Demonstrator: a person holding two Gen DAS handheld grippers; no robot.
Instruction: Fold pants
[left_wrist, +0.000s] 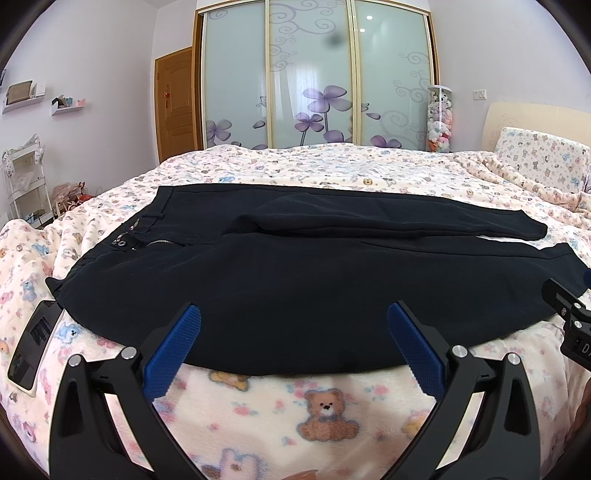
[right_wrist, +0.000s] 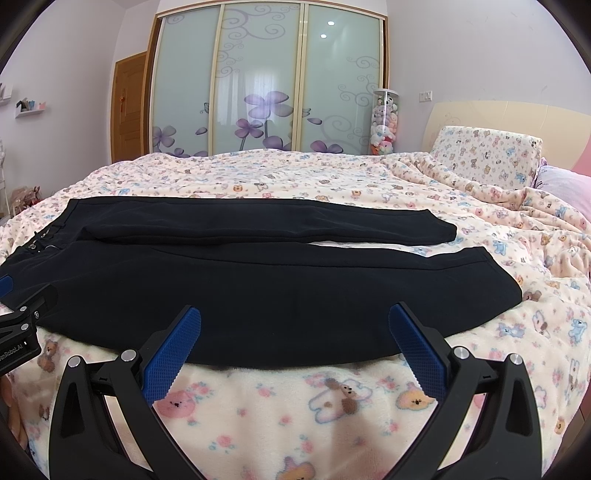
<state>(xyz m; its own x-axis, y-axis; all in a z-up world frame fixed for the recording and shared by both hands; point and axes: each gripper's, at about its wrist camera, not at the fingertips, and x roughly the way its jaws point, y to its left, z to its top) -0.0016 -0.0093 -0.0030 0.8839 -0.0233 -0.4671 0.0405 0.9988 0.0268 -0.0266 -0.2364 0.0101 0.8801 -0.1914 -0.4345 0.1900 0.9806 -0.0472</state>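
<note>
Black pants (left_wrist: 295, 280) flat on bedspread (left_wrist: 295, 424), lengthwise left-right, waistband left, cuffs right

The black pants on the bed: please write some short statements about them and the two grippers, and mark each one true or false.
1. The black pants lie spread flat on the bed cover. True.
2. The left gripper is shut on the pants. False: its jaws stand wide open, holding nothing.
3. The waistband is at the left end in both views. True.
4. The right gripper is open. True.
5. The two legs are stacked one on the other. False: they lie side by side, with a gap showing near the cuffs.
</note>
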